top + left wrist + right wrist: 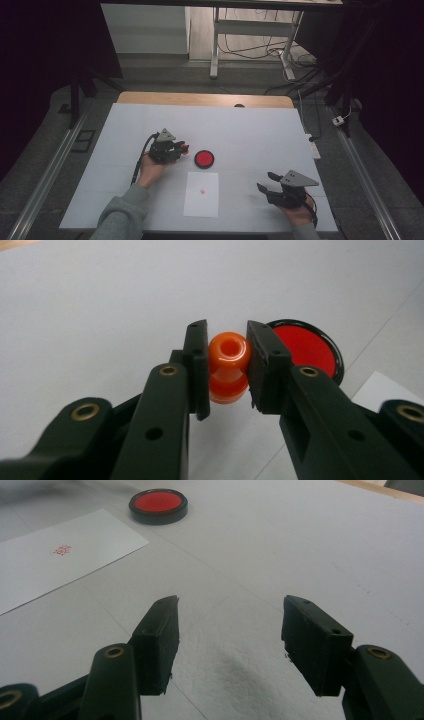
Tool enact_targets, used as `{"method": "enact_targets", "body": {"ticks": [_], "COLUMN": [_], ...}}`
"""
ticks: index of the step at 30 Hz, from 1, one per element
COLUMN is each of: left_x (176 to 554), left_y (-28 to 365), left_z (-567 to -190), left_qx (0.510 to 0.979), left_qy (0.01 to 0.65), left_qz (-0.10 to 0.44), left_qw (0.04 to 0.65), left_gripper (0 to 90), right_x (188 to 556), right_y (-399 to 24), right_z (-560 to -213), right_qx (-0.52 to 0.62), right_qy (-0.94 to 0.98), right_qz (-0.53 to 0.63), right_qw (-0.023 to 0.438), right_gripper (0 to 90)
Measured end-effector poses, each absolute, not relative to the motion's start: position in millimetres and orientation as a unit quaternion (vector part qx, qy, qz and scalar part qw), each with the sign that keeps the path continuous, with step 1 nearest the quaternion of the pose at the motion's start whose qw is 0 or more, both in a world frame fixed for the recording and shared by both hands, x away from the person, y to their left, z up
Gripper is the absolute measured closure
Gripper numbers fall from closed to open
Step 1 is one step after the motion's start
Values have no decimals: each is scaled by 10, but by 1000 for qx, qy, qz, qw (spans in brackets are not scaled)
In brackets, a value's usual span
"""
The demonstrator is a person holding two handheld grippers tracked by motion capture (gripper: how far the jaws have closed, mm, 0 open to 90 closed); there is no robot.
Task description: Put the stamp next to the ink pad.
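Observation:
My left gripper (226, 365) is shut on an orange stamp (228, 367), a small glossy knob-shaped handle with a hole in its top. In the high view the left gripper (181, 147) sits just left of a round red ink pad (204, 158) in a black rim, with the orange stamp (185, 147) at its tip. The ink pad (307, 347) lies just beyond the stamp. A white sheet of paper (201, 194) with a small red mark (202, 190) lies in front of the pad. My right gripper (266, 181) is open, low over the table at the front right, holding nothing.
The white table cover (260, 135) spans the desk, with a wooden edge (205, 98) at the far side. In the right gripper view the paper (60, 555) and ink pad (158, 504) lie ahead to the left. Cables and desk legs stand on the floor beyond.

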State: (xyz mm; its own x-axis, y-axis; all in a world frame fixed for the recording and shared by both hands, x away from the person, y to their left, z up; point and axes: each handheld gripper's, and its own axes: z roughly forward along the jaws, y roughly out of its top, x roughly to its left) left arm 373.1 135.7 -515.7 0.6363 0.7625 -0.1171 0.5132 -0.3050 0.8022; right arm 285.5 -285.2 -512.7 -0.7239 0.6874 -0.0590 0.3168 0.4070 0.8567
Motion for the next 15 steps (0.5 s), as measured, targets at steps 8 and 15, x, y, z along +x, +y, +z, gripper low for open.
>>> {"method": "enact_targets", "body": {"ticks": [8,15], "left_x": [3775,3792], "left_y": [1263,1222], "left_z": [-5265,-5335], "left_qx": [810,819], "left_qy": [396,395], "left_qz": [147,147], "left_qw": [408,390], "left_gripper": [720,718], "right_x": [2851,2854], "right_y": [-2858,-2862], "right_z": [-5123,-5125], "right_qx": [310,310], "right_qy": [813,814], "right_qz": [446,446], "right_qw": [209,206], "right_gripper": [393,391]}}
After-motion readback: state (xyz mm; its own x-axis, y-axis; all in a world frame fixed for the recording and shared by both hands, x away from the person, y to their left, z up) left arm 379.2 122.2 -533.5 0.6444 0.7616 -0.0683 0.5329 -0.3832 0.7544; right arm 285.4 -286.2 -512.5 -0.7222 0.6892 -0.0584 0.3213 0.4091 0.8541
